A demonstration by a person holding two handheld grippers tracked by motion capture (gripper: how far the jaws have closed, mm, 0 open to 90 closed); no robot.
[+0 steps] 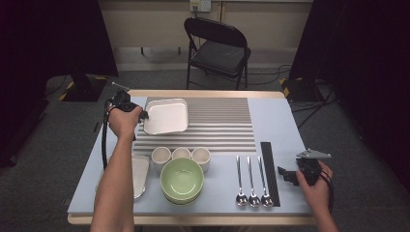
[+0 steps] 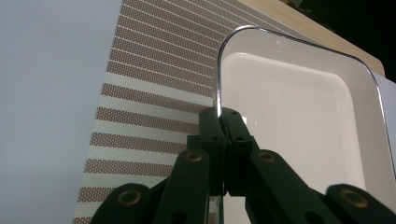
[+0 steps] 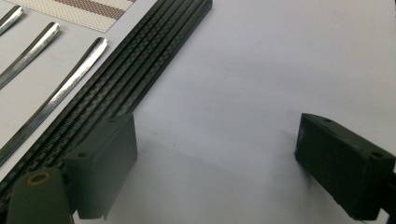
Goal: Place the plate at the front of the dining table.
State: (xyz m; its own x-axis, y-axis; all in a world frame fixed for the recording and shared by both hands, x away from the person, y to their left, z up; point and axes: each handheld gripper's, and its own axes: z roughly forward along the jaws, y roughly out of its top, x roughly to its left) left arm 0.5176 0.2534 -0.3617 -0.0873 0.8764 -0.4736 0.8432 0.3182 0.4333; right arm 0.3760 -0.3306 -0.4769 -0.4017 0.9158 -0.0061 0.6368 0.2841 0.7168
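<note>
While pinched, tray (image 2: 299,116) rim between left tongs (image 2: 223,122), on striped mat (image 2: 149,88).

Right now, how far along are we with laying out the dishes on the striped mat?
Early stage. One white tray lies on the striped mat, and the left gripper is shut on its rim. The right gripper rests open over bare table beside the black strip. A second tray, three cups, green bowls and three spoons are off the mat.

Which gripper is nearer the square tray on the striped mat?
Left. The left gripper is clamped on the square tray at its rim; the right gripper rests far off, beside the black strip.
</note>
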